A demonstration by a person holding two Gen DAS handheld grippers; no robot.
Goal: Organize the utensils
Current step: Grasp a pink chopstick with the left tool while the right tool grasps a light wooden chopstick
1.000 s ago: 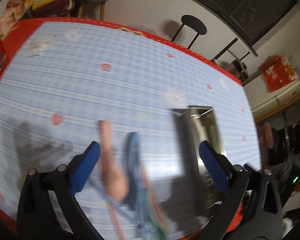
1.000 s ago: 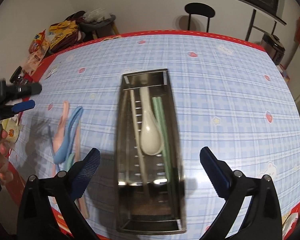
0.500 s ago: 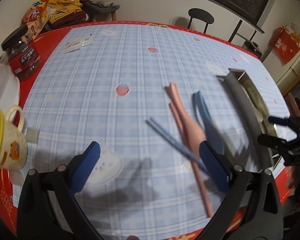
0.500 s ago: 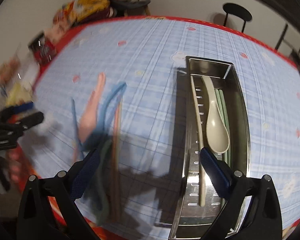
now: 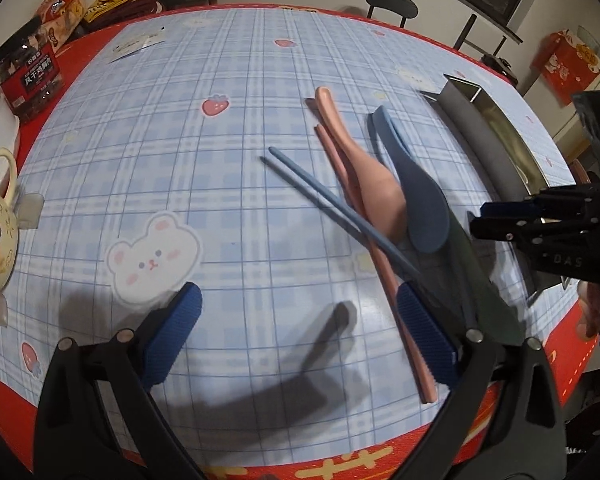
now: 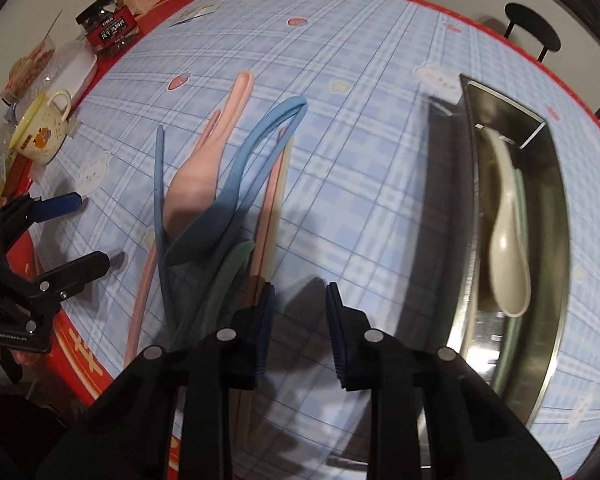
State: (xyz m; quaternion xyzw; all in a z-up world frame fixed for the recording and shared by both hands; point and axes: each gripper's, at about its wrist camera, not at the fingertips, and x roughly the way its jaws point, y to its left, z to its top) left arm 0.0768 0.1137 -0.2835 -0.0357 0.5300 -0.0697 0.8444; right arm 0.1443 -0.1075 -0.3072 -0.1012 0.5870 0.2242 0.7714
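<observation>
The left gripper (image 5: 298, 334) is held wide above the table (image 5: 240, 80), with nothing gripped. The right gripper (image 6: 299, 322) is being closed, nothing seen between its fingers (image 6: 265, 320), beside the spoons (image 6: 204, 184).

table (image 5: 240, 80): checked cloth | on it: pink spoon (image 5: 374, 184), blue spoon (image 5: 420, 208), steel tray (image 6: 556, 200), mug (image 6: 40, 128)

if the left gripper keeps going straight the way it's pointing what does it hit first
Most likely bare tablecloth. The left gripper is open with nothing between its jaws, and the patch ahead of them holds only checked cloth. The blue chopsticks and pink chopsticks lie just right of that line, though depth is unclear.
</observation>
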